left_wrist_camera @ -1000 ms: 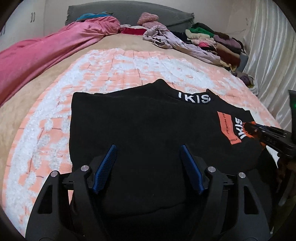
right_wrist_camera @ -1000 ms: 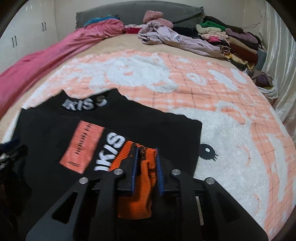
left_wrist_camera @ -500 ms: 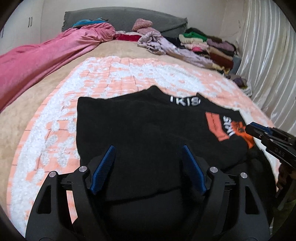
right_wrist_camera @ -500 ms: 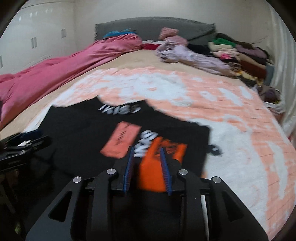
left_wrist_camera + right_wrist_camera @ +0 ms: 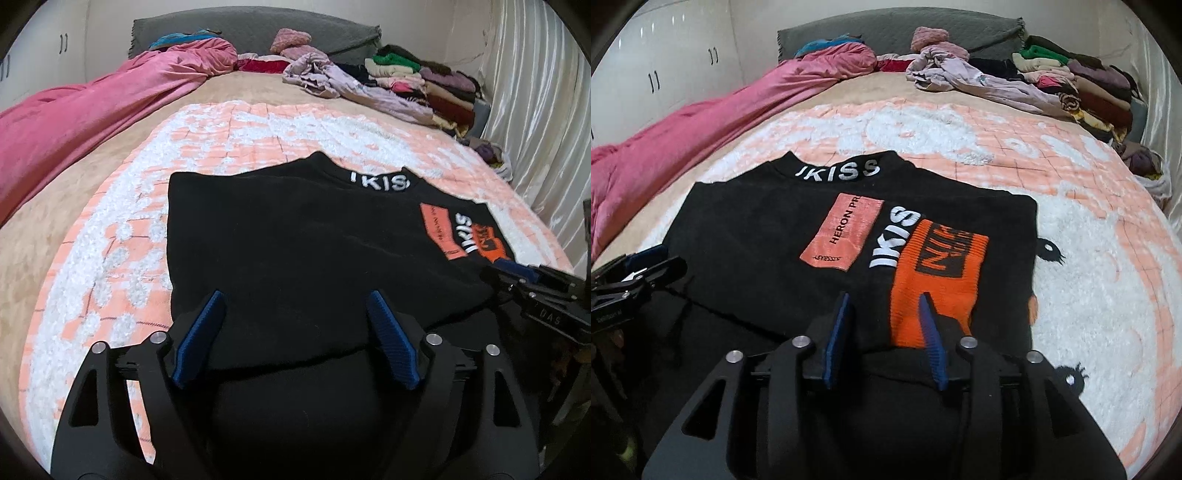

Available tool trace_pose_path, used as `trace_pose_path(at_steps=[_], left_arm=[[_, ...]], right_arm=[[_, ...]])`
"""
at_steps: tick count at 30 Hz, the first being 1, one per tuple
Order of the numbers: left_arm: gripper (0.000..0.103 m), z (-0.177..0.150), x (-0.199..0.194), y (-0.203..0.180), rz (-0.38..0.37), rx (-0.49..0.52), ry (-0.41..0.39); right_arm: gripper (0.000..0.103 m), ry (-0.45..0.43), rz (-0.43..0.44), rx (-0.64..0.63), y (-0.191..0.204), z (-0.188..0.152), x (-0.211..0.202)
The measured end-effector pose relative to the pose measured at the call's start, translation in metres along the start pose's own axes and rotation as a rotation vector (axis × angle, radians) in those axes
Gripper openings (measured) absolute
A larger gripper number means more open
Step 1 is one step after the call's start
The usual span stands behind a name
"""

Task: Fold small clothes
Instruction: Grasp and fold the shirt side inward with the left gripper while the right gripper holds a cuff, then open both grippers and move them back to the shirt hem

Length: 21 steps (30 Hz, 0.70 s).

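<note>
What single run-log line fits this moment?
black sweater on blanket | orange cuff released | right gripper opening | left gripper open

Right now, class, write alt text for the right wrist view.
A black sweater with an orange cuff lies folded on a peach-and-white blanket. The right gripper hangs open over the cuff, its fingers just parted; the left gripper shows at the left edge.

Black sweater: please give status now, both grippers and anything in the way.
Left gripper open, nothing held. Right gripper jaws just opening, orange cuff released. Black sweater lies flat on the blanket, sleeve folded in. Nothing in the way.
</note>
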State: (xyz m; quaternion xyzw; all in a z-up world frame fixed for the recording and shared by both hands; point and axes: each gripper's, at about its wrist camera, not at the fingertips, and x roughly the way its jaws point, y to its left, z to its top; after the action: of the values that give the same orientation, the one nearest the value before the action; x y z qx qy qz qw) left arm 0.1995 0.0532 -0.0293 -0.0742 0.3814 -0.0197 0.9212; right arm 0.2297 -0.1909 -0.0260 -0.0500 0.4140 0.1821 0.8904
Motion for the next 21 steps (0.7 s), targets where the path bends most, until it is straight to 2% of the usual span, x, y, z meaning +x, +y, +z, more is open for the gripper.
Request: trace_pose_path(at_steps=[9,12,13,16,21], left_arm=[[0.085,0.002,-0.016,0.005,0.014,-0.034,-0.052],[0.093,0.002,-0.021,0.008,0.022,-0.046,-0.067],[0.093,0.002,-0.023,0.009,0.023,-0.048,-0.069],[0.093,-0.001,-0.028,0.014,0.023,-0.061,-0.077],[0.093,-0.004,-0.039,0.022,0.015,-0.094,-0.091]], right_arm=[[0.051,-0.03,-0.024,-0.005,-0.005,-0.008,-0.023],[0.062,-0.045,-0.028,0.001,-0.006,-0.008,-0.031],[0.067,-0.052,-0.027,0.004,-0.007,-0.009,-0.034],[0.071,-0.069,-0.029,0.011,-0.008,-0.009,-0.041],[0.071,-0.083,-0.033,0.015,-0.012,-0.009,-0.052]])
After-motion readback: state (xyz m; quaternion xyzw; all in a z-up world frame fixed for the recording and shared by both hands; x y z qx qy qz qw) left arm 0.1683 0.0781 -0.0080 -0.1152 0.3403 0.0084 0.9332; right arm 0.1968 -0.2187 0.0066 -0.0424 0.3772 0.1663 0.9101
